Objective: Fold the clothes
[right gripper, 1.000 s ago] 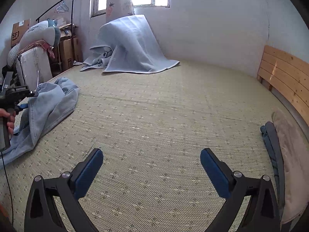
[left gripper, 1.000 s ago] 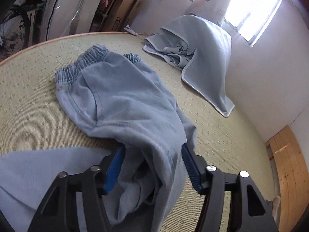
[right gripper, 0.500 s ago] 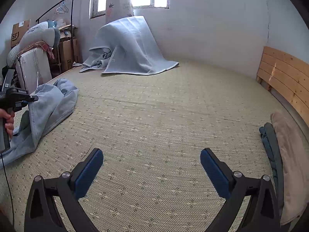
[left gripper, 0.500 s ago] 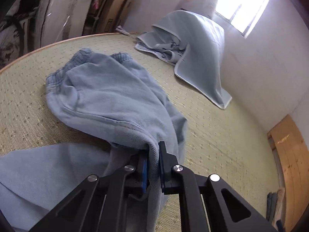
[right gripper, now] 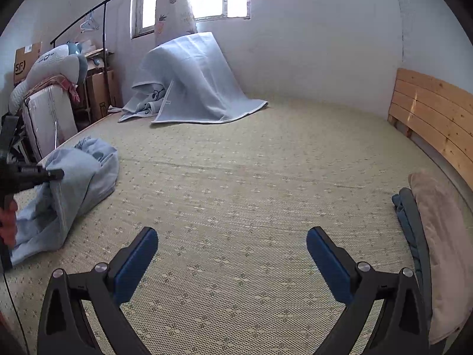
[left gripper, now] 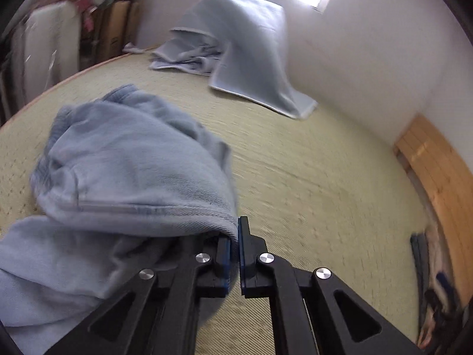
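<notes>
Woven mat (right gripper: 236, 177); blurred trousers (left gripper: 133, 162), apparently lifted.

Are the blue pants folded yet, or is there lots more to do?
Not yet. Done so far: the left gripper has pinched an edge of the blue pants. In hand: it holds that part up off the woven mat, and the pants hang bunched, with no neat fold showing. Left: the whole fold, laid flat. The right gripper is open and holds nothing. Some folded clothes lie by the headboard.
</notes>
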Tool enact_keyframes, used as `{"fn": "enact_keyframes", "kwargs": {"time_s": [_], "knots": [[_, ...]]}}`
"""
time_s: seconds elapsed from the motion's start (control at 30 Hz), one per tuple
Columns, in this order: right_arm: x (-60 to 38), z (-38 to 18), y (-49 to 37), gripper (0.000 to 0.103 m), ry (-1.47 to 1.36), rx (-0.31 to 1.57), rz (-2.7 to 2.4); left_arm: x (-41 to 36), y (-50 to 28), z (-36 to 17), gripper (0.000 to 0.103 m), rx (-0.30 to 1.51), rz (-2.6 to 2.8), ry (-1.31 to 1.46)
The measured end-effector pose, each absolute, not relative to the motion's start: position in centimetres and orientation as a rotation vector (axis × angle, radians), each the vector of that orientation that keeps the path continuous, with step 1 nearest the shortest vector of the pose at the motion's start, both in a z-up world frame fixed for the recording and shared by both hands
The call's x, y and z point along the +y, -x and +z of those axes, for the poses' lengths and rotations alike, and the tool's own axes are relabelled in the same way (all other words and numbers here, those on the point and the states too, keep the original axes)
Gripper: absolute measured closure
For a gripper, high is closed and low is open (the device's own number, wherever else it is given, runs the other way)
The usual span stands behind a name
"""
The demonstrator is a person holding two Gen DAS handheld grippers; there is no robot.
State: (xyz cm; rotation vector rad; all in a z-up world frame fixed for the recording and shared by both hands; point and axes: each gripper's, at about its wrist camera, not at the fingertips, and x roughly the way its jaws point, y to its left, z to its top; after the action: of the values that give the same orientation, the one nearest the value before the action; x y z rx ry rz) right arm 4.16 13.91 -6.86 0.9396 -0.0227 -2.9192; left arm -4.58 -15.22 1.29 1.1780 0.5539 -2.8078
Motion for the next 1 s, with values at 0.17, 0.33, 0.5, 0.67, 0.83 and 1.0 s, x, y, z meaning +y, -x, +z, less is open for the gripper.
{"fn": "enact_keyframes", "kwargs": {"time_s": [0.17, 0.33, 0.5, 0.67, 0.83, 1.0], "knots": [[15.5, -6.2, -3.9, 0.000, -0.941, -0.093, -2.936, -11.7, 3.6, 1.1, 0.101, 0.527, -2.853, -1.234], [16.5, -5.7, -3.9, 0.000, -0.924, -0.116, -2.945, -9.3, 2.0, 0.9, 0.101, 0.495, -2.881, -1.266], [17.2, -5.2, -4.0, 0.000, -0.916, -0.133, -2.950, -5.5, -1.2, 0.6, 0.101, 0.459, -2.949, -1.351], [17.7, -4.6, -4.0, 0.000, -0.913, -0.157, -2.951, -1.0, -5.5, 0.4, 0.101, 0.433, -3.019, -1.481], [17.9, -4.2, -3.8, 0.000, -0.911, -0.165, -2.938, 2.9, -10.5, 0.1, 0.101, 0.432, -3.069, -1.618], [17.1, -3.7, -3.7, 0.000, -0.895, -0.188, -2.842, 5.0, -14.1, -0.2, 0.101, 0.415, -3.091, -1.716]]}}
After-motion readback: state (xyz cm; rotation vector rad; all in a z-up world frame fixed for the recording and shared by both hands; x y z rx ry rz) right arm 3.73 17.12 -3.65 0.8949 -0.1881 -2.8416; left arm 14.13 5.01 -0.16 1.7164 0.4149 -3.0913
